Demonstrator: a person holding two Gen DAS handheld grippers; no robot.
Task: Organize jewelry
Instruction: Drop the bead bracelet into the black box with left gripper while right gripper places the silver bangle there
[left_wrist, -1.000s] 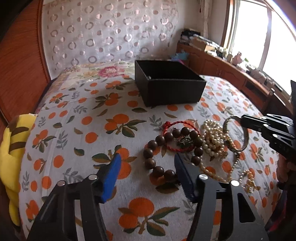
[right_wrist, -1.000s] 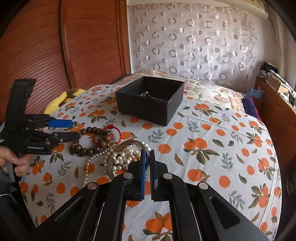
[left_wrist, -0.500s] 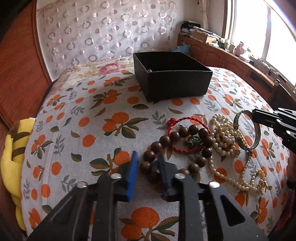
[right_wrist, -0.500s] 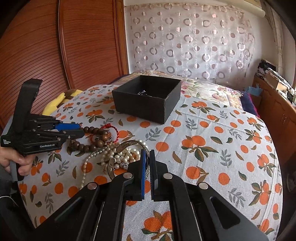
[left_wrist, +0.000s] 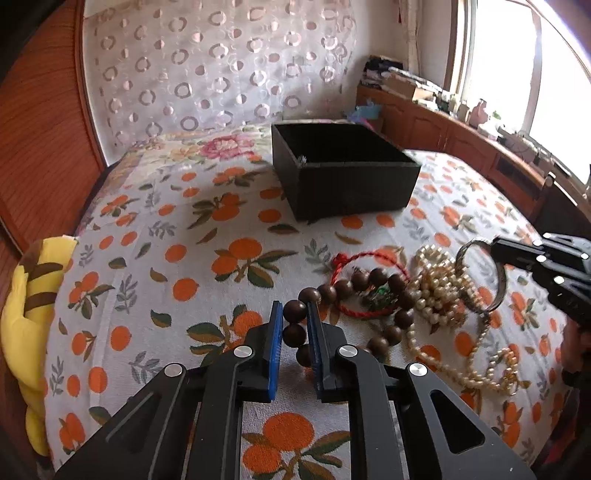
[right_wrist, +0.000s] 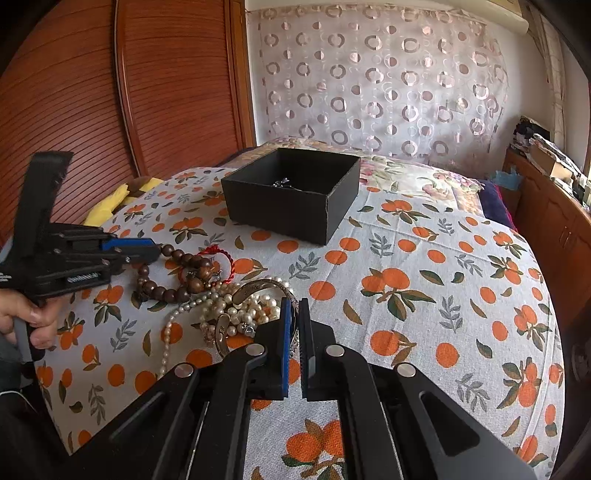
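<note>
Closed in just now: left gripper, pinching brown bead bracelet on near bed | right gripper shut, maybe on metal bangle | black box far, next stop.

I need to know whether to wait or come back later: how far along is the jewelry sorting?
Early. Done: only one small piece lies in the black box. In hand: the left hand-held gripper, whose jaws have just been closing, pinches the wooden bead bracelet; the right hand-held gripper is shut on the metal bangle. Left: the pearl necklace and red cord bracelet lie on the bedspread.
</note>
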